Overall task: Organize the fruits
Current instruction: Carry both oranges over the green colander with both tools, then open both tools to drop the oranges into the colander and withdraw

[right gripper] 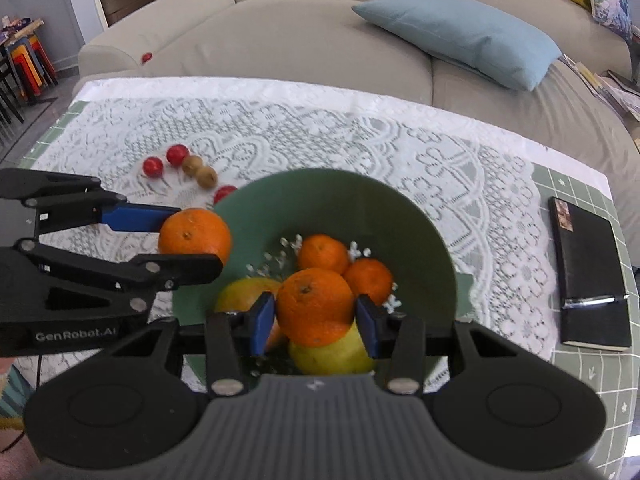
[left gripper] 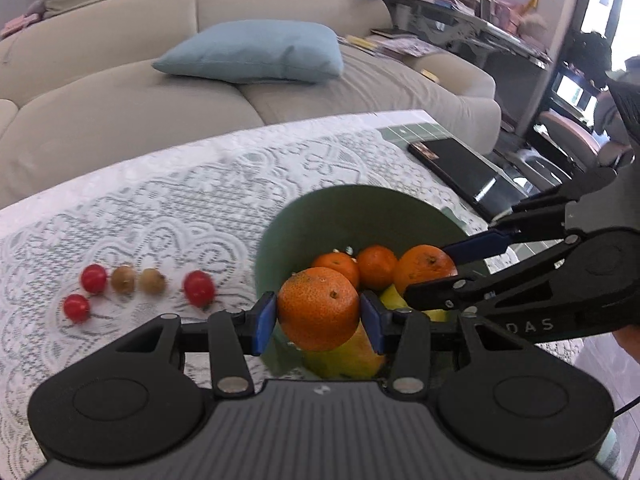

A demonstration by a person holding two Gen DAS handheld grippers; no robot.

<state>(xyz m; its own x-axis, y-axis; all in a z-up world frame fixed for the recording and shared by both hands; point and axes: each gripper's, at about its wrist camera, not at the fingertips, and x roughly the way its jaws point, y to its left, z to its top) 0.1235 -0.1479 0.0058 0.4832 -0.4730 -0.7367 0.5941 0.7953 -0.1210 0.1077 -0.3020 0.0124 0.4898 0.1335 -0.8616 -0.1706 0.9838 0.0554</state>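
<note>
A green bowl (left gripper: 352, 216) (right gripper: 420, 240) on the lace cloth holds two small oranges (right gripper: 324, 254) and yellow-green fruit (right gripper: 332, 350). My left gripper (left gripper: 318, 318) is shut on an orange (left gripper: 318, 306) above the bowl's near-left rim; the same orange (right gripper: 196, 234) shows in the right wrist view, held by the left gripper (right gripper: 182, 236). My right gripper (right gripper: 316, 318) is shut on another orange (right gripper: 314, 304) over the bowl; it also shows in the left wrist view (left gripper: 426, 266), gripped by the right gripper (left gripper: 432, 270).
Small red fruits (left gripper: 94, 278) and brown fruits (left gripper: 152, 280) lie in a row on the lace tablecloth (left gripper: 160, 208) left of the bowl. A black notebook (right gripper: 588, 268) with a pen lies at the right. A beige sofa (left gripper: 120, 80) with a blue cushion (left gripper: 256, 50) stands behind.
</note>
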